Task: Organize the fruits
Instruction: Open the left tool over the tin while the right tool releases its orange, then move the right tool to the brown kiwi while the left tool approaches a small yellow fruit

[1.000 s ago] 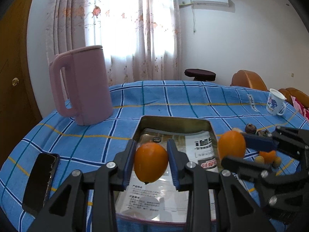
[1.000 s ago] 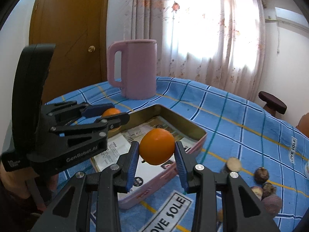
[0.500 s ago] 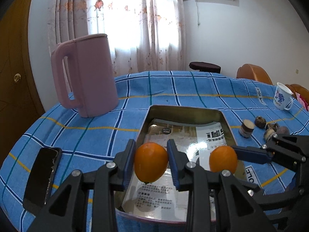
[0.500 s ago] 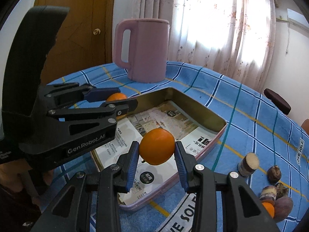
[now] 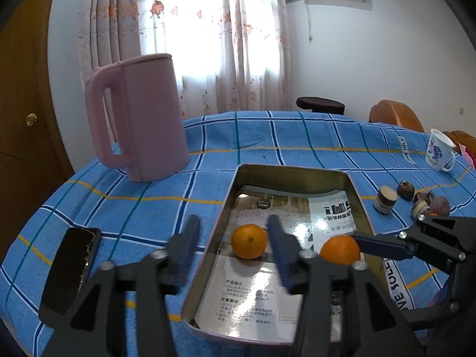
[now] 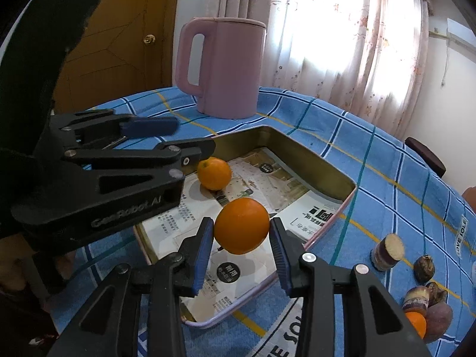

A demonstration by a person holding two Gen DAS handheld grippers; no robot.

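A metal tray (image 5: 293, 172) lined with printed paper lies on the blue checked tablecloth. My left gripper (image 5: 233, 239) is open above the tray's left edge; one orange (image 5: 249, 241) rests on the paper inside the tray, free of its fingers. It also shows in the right wrist view (image 6: 214, 173). My right gripper (image 6: 241, 239) is shut on a second orange (image 6: 241, 229) and holds it over the tray's near right part. This orange shows in the left wrist view (image 5: 340, 250) too.
A pink jug (image 5: 139, 122) stands left of the tray. A black phone (image 5: 71, 263) lies at the near left. Several small dark fruits and a cut piece (image 6: 388, 251) lie right of the tray, with a small orange (image 6: 415, 322). A white cup (image 5: 439, 150) stands far right.
My left gripper has opened and let its orange go; the orange now sits in the tray. Both grippers have moved lower and forward over the tray. The right gripper still holds its orange.
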